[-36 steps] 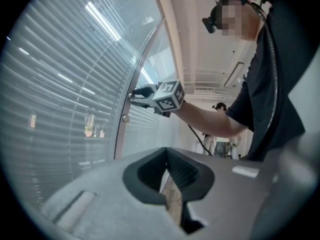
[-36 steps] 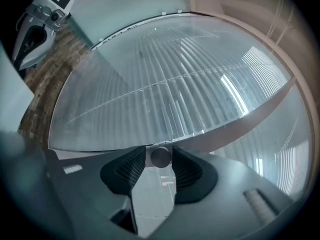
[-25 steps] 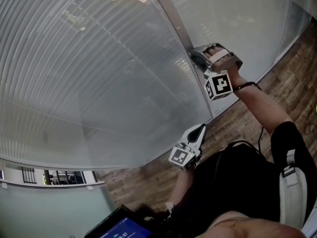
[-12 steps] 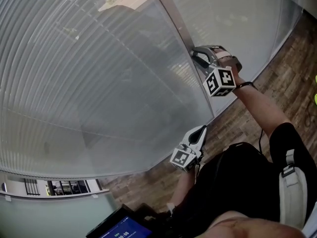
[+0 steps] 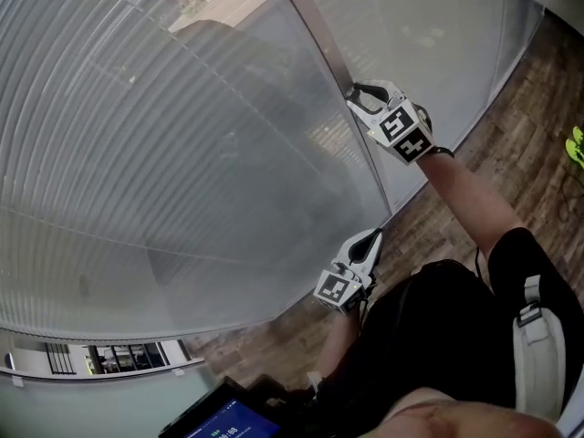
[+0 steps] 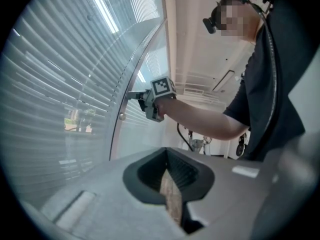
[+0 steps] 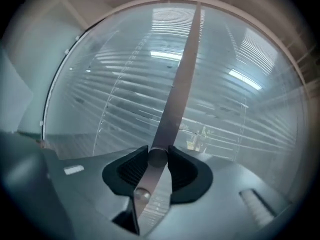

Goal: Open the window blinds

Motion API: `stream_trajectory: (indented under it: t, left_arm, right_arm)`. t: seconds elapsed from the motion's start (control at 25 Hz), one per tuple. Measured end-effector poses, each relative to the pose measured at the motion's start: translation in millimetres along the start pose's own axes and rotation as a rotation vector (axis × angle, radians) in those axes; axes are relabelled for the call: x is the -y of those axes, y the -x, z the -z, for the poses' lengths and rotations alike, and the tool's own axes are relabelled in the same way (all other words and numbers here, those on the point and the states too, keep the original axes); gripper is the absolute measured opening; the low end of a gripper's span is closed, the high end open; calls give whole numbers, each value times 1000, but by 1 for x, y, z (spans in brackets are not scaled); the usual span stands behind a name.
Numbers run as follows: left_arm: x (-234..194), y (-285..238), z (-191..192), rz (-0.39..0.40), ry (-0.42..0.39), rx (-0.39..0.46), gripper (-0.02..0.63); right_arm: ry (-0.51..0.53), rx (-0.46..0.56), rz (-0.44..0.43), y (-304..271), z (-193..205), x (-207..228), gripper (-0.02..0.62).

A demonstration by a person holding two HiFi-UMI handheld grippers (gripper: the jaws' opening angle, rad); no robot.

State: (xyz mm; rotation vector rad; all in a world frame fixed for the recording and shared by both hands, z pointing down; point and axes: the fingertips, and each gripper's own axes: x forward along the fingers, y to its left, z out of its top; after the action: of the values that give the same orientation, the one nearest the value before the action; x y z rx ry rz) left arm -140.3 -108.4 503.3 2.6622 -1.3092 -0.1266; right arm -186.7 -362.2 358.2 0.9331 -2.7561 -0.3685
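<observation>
While the small round silver knob (image 7: 157,157) is pinched between the two dark pads of the right gripper (image 5: 354,94), the grey slatted window blinds (image 5: 137,135) are seen behind the big glass wall. Their slats show as thin level lines, and bits of the outside can be seen through them. The knob is fixed on a long flat metal strip (image 5: 319,26) that runs up the glass, and the blinds are spread to the left and right of it. A second small round knob (image 6: 121,116) is seen on the same strip, just below the pinched one. The left gripper (image 5: 372,235) is held lower and nearer, close to the bottom of the glass, above the brown wooden floor (image 5: 511,135). Its jaws are pressed together, and nothing is held between them.
</observation>
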Motion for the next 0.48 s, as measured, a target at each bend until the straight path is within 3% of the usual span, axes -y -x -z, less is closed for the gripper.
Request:
stream_trajectory:
  t: [0.24,0.48]
  left_arm:
    - [0,8,-6,36,7,-9,2]
    - [7,-9,14,54,-2,-8,2]
  right_arm:
    - [-207,12,-13,-6,-1,-1,126]
    - [-373,20,-17,4,19,17,126]
